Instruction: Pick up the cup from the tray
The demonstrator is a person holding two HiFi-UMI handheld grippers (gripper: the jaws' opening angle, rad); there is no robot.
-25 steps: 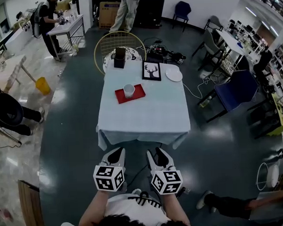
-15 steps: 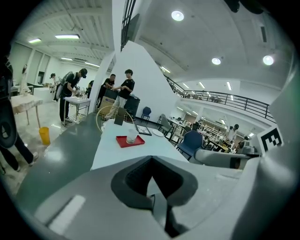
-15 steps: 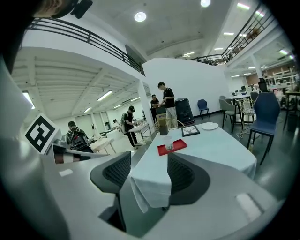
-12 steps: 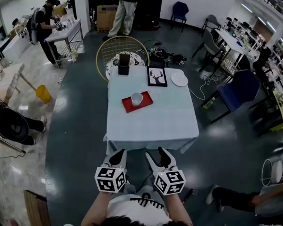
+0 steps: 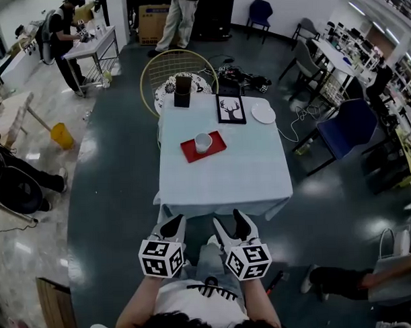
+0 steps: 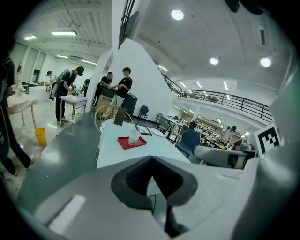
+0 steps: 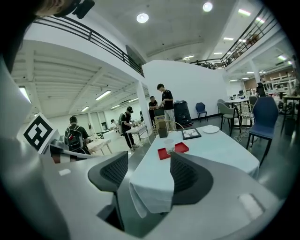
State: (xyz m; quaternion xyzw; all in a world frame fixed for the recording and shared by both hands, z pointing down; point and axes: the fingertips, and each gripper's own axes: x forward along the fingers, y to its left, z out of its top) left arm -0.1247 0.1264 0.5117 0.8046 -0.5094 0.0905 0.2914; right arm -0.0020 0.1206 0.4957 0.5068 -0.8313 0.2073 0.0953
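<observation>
A white cup point(image 5: 203, 141) stands on a red tray point(image 5: 190, 153) at the far-left part of a table with a pale cloth point(image 5: 226, 183). Both grippers hang well short of the table's near edge, over the dark floor. My left gripper point(image 5: 171, 226) has its jaws pressed together with nothing in them. My right gripper point(image 5: 232, 226) is open and empty. The left gripper view shows the cup point(image 6: 134, 137) and tray point(image 6: 123, 142) far beyond the left gripper point(image 6: 152, 180). In the right gripper view the cup point(image 7: 169, 146) and tray point(image 7: 182, 148) sit far past the right gripper point(image 7: 149, 176).
On the table's far end are a framed deer picture point(image 5: 231, 109), a white plate point(image 5: 262, 113) and a dark box point(image 5: 182, 83). A wire chair point(image 5: 163, 68) stands behind the table and a blue chair point(image 5: 349, 131) to its right. People stand at a cart point(image 5: 90, 46).
The table has drawn a little nearer and shifted right in the head view. Both grippers keep the same pose, left shut and right open.
</observation>
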